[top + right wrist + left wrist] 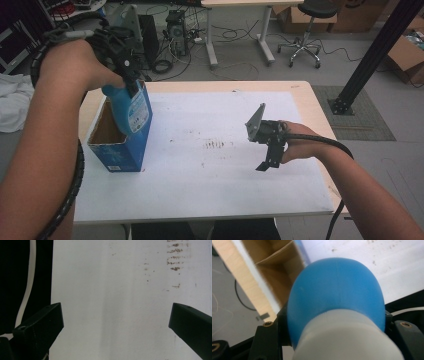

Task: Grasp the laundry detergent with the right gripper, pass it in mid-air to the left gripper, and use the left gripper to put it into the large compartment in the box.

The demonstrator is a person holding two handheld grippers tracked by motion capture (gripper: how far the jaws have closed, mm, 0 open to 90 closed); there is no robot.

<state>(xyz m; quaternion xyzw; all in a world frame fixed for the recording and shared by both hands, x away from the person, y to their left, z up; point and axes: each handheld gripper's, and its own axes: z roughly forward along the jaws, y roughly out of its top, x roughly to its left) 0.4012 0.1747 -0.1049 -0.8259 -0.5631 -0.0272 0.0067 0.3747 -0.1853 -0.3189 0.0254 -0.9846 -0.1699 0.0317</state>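
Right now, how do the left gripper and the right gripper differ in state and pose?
The left gripper is shut on a blue bottle with a white cap, while the right gripper is open with nothing between its jaws. The left gripper hangs above the open blue box at the table's left; the right gripper hovers low over the bare white sheet. Both point downward.

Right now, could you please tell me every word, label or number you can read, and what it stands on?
None can be read.
Blue bottle, held by the left gripper: a label with print, too small and blurred.
Blue box: a small white patch of print near its bottom edge, also unreadable.
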